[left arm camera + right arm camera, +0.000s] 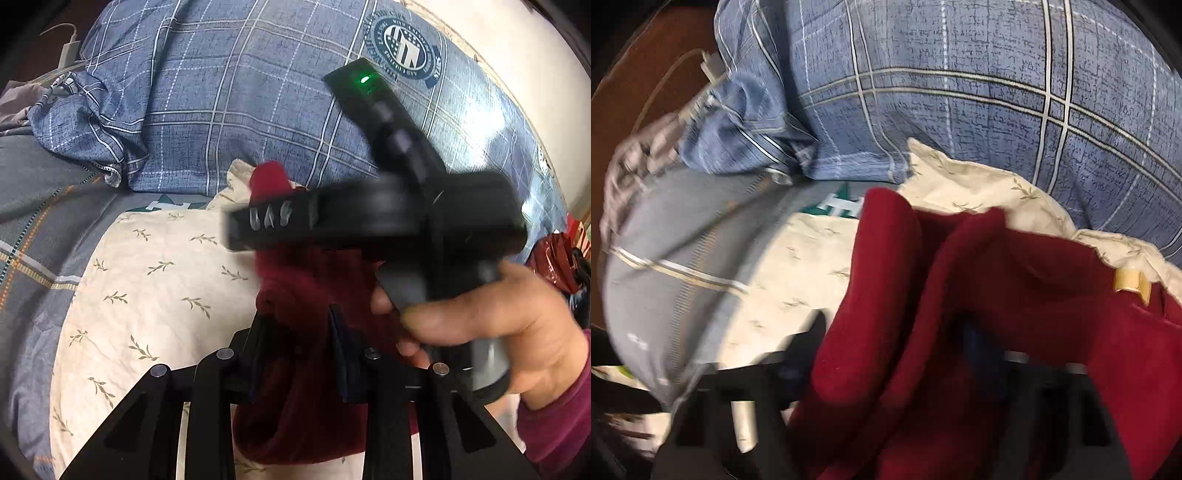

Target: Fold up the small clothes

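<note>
One dark red fleece garment (314, 280) is all there is to fold, lying bunched on the cream leaf-print pillow (147, 280), with a small tan tag (1131, 284) showing at its right. The left gripper (299, 325) has its two fingers clamped on a thick fold of the red cloth. The right gripper (897, 354) is blurred and half buried under the garment, so I cannot tell how its jaws stand; from the left wrist view its black body crosses above the garment, the right hand (491, 325) wrapped around the handle. Behind sits one blue plaid pillow (240, 96).
</note>
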Tool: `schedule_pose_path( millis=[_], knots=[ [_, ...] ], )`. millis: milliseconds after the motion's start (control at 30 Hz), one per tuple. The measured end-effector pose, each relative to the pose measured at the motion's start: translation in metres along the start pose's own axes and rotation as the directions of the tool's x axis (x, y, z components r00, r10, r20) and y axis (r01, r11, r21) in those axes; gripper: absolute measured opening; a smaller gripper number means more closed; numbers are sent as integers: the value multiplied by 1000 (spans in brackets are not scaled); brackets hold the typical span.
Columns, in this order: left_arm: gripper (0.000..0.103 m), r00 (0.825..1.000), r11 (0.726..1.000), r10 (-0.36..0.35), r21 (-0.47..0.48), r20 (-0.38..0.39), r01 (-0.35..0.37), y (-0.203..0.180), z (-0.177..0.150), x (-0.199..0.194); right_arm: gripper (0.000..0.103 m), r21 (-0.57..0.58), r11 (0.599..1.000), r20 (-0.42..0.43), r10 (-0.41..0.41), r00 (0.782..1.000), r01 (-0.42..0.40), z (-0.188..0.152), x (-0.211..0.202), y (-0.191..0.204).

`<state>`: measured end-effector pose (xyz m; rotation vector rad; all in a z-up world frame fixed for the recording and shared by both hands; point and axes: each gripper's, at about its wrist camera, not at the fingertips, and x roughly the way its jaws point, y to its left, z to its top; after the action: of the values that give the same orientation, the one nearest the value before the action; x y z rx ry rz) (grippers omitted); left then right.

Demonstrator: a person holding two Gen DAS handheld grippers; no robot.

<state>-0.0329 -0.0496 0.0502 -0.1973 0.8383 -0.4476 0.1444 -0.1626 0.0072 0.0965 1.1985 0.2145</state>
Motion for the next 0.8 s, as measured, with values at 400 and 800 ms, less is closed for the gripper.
schedule_pose_path(
  millis=[400, 800],
  knots=[
    [75, 994, 994, 109, 22, -4, -109, -10, -7, -1, 18, 16, 997, 132, 78, 988, -81, -8, -42, -21],
    [18, 999, 997, 38, 66, 8, -39, -44, -6, -17, 16, -1, 999, 176, 51, 983, -51, -24, -83, -39]
  ],
)
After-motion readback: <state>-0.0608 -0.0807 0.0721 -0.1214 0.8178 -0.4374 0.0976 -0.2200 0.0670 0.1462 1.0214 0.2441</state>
